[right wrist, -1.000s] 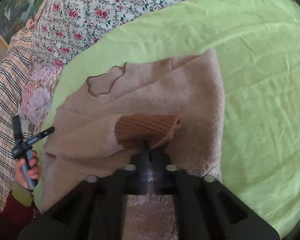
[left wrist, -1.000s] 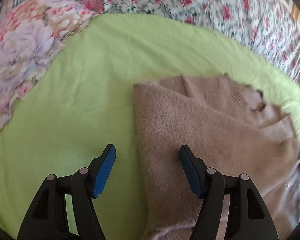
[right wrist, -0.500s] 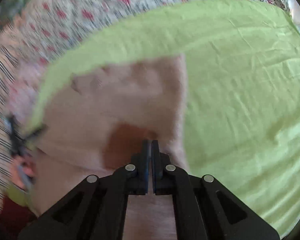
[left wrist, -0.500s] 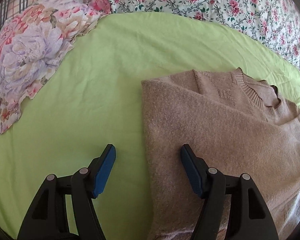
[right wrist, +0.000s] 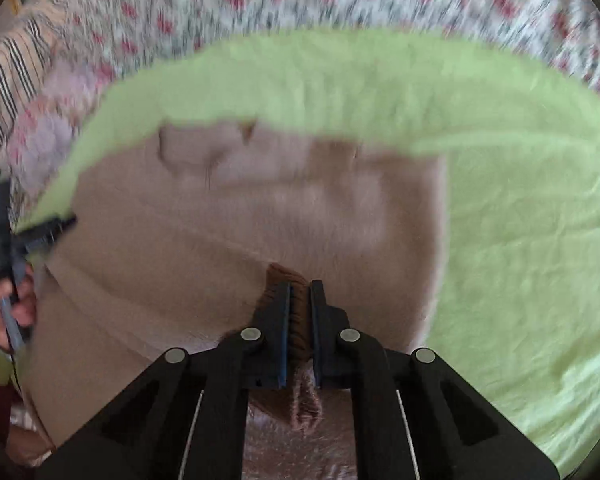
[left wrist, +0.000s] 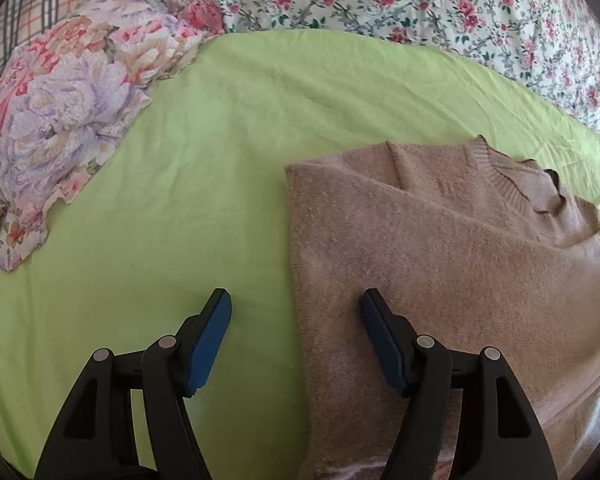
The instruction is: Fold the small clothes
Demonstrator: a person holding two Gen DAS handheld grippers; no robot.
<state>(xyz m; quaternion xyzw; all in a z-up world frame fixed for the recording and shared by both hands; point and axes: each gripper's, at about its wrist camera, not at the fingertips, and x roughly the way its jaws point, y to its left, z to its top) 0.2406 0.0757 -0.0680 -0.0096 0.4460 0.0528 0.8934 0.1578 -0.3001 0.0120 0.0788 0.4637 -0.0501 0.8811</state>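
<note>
A tan knit sweater (left wrist: 440, 264) lies on the green sheet (left wrist: 204, 184), its left side folded in and its neckline (left wrist: 512, 184) at the far right. My left gripper (left wrist: 296, 320) hangs open over the sweater's left edge, one blue pad (left wrist: 210, 336) above the sheet and the other above the knit, gripping nothing. In the blurred right wrist view the sweater (right wrist: 260, 208) fills the middle. My right gripper (right wrist: 300, 292) is closing, its jaws nearly together on the brown ribbed cuff (right wrist: 298, 312). The left gripper (right wrist: 32, 232) and a hand (right wrist: 20, 304) show at the left edge.
A floral pillow (left wrist: 68, 120) lies at the sheet's far left. A rose-print cover (left wrist: 420, 4) runs along the back, and plaid cloth (left wrist: 24, 4) fills the top left corner. Green sheet (right wrist: 520, 260) stretches right of the sweater.
The right gripper has swung sideways with the cuff, which now sits bunched between its jaws instead of spread ahead of them. The left view tipped slightly, bringing the neckline into sight; its jaws stay open.
</note>
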